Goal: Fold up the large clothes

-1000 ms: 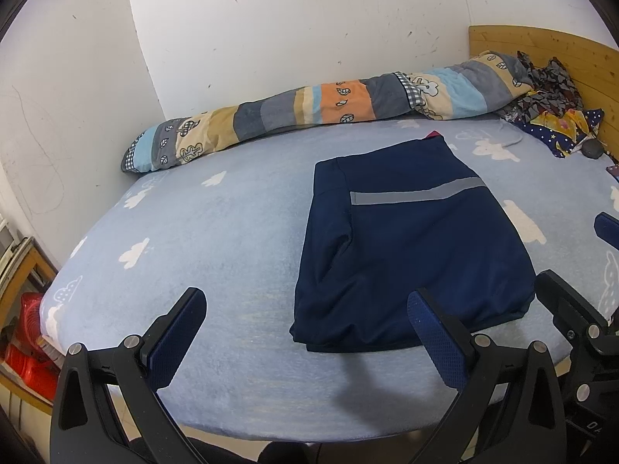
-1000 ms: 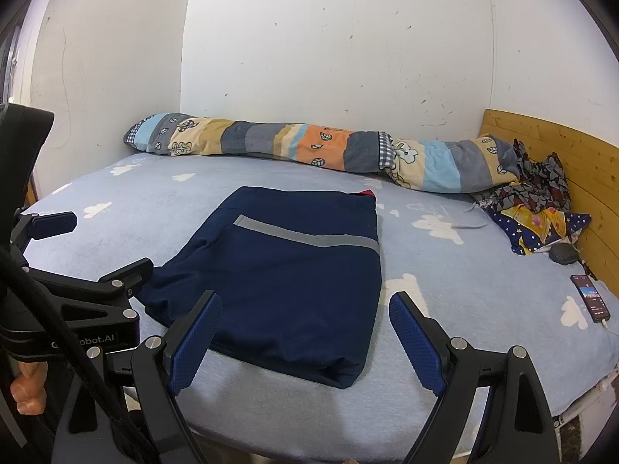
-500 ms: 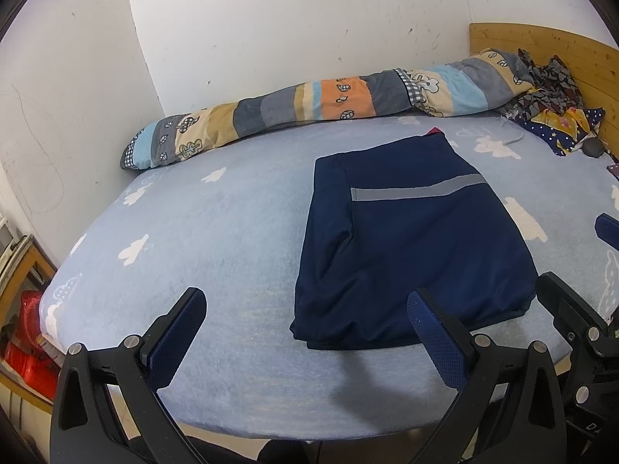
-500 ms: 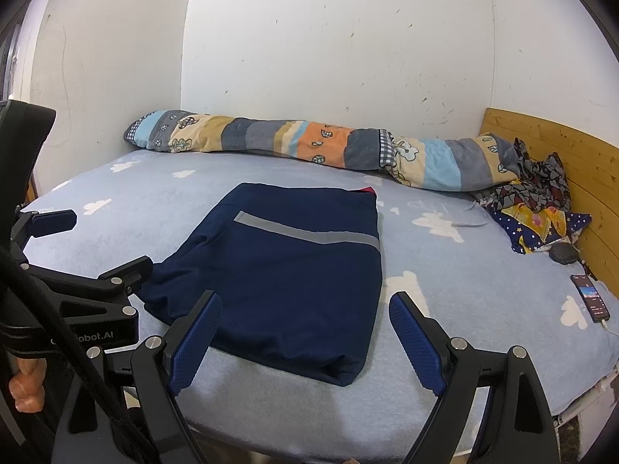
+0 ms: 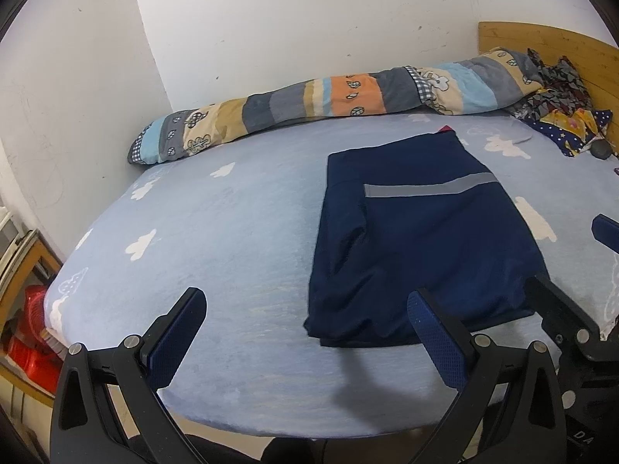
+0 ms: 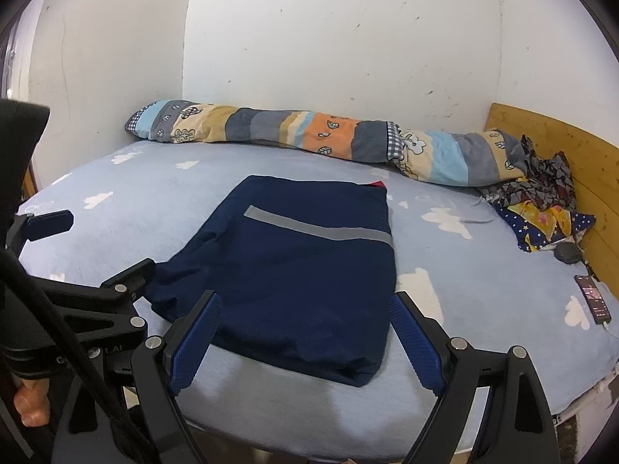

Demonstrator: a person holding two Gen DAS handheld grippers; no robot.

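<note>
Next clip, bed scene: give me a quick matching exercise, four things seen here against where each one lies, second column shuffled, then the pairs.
Things:
1 navy garment
2 rolled quilt
3 phone
4 crumpled patterned cloth

Places:
A against the wooden headboard
B along the back wall
C middle of the bed, folded flat
D near the bed's right edge

Pairs: 1-C, 2-B, 3-D, 4-A

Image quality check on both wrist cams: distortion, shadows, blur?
Left wrist: strong fisheye bowing, black vignette corners, soft shadow on the bed sheet under the left gripper. Right wrist: same curvature, even light, navy garment sharp, no glare.
</note>
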